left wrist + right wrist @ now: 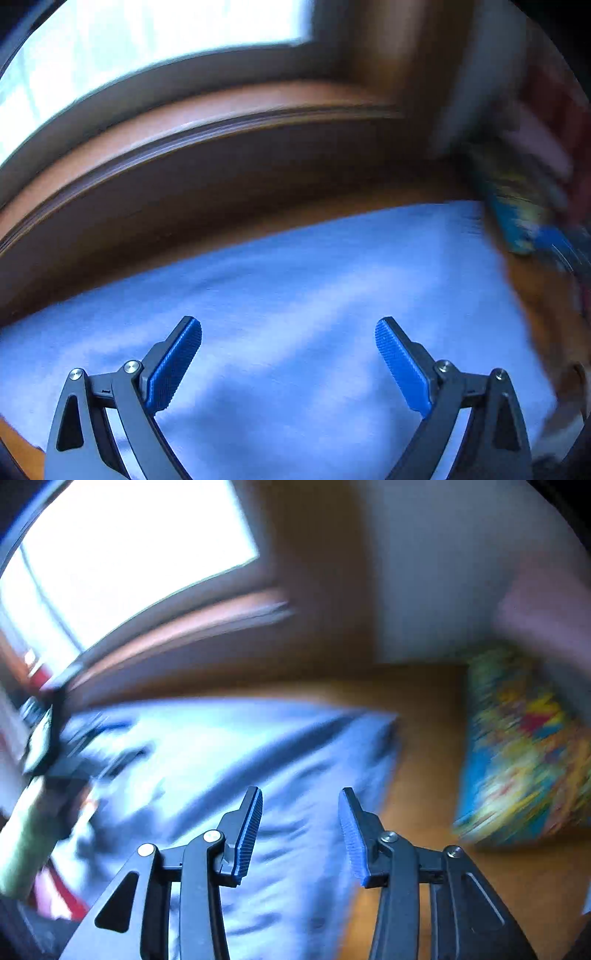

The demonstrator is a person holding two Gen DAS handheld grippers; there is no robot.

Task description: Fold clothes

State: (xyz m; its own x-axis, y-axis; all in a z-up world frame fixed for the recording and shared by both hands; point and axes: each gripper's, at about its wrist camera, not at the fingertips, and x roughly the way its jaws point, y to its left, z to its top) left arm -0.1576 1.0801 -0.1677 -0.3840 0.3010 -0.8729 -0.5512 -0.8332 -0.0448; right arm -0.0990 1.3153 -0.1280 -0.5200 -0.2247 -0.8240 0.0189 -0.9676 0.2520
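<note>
A light blue garment (pixel 295 295) lies spread flat on the orange-brown wooden table (pixel 535 295). My left gripper (pixel 288 328) hangs above it, open wide, nothing between its blue pads. In the right wrist view the same garment (pixel 240 757) shows blurred, its right edge ending on bare table (pixel 424 775). My right gripper (pixel 300 801) stands open over that edge with a narrower gap and nothing in it. The left gripper (pixel 48 746) appears as a dark blur at the left of that view, above the cloth.
A colourful patterned fabric pile (pixel 517 757) lies to the right of the garment, also seen blurred as fabric (pixel 517 214). A wooden windowsill (pixel 184 147) and bright window (pixel 129 48) run behind the table. A pale wall (pixel 443 572) stands at the back right.
</note>
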